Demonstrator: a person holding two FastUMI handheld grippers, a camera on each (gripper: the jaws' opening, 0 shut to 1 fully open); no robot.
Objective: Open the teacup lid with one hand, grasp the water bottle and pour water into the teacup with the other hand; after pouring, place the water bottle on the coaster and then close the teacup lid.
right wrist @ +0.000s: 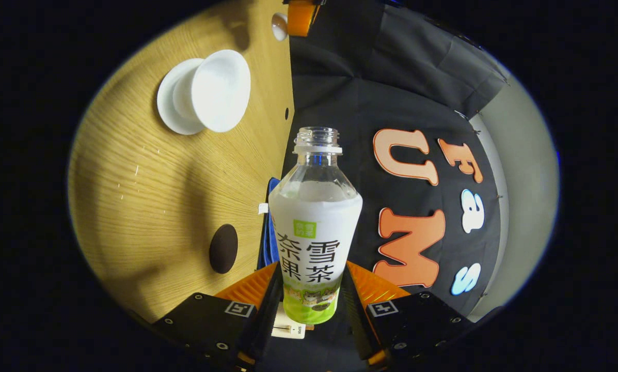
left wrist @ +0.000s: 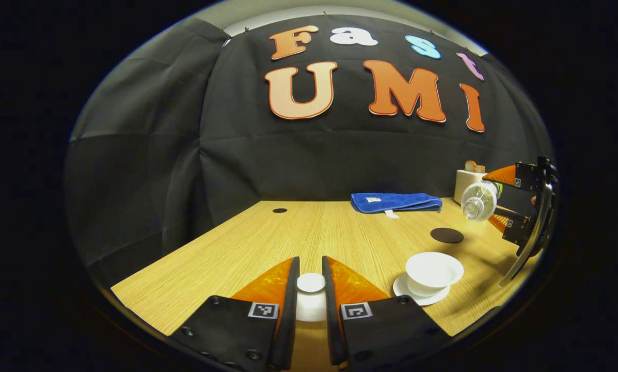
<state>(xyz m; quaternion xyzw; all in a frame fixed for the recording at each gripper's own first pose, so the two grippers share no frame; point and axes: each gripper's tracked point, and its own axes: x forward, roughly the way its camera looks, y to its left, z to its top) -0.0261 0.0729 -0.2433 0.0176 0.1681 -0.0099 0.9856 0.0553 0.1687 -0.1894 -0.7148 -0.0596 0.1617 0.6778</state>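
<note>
- Left gripper view, far left: the black cloth wall of the booth rises behind a light wooden table [left wrist: 226, 248], which has a small dark hole [left wrist: 280, 210] near its back edge.
- Bottom centre of the same view: the left gripper [left wrist: 311, 289] has its two fingers pressed on either side of the white teacup lid [left wrist: 311, 283], held by its knob and lifted off the cup.
- Right of the gripper: the white teacup [left wrist: 433, 269] stands open on its white saucer [left wrist: 417, 295] on the table.
- Behind the cup: a dark round coaster [left wrist: 446, 235] lies bare on the wood, apart from the cup, and a folded blue towel [left wrist: 395, 202] lies along the back edge.
- Far right: the right gripper [left wrist: 515, 201], seen side-on, holds the water bottle [left wrist: 479, 201] tilted on its side in the air, its open mouth towards the camera, higher than the cup and to its right. A white holder [left wrist: 466, 183] stands behind it.
- Right gripper view, which is rolled sideways so the table [right wrist: 148, 186] fills the left: the teacup [right wrist: 221, 90] and saucer [right wrist: 170, 106] appear upper left, the coaster [right wrist: 223, 248] lower left.
- Centre: the water bottle [right wrist: 315, 227], uncapped, its label and clear neck plainly visible here, is pinched between the right gripper's [right wrist: 313, 297] two fingers near its base.
- A sliver of the blue towel [right wrist: 271, 232] shows behind the bottle.
- Top: the lid [right wrist: 279, 26] appears in the left gripper [right wrist: 301, 15].
</note>
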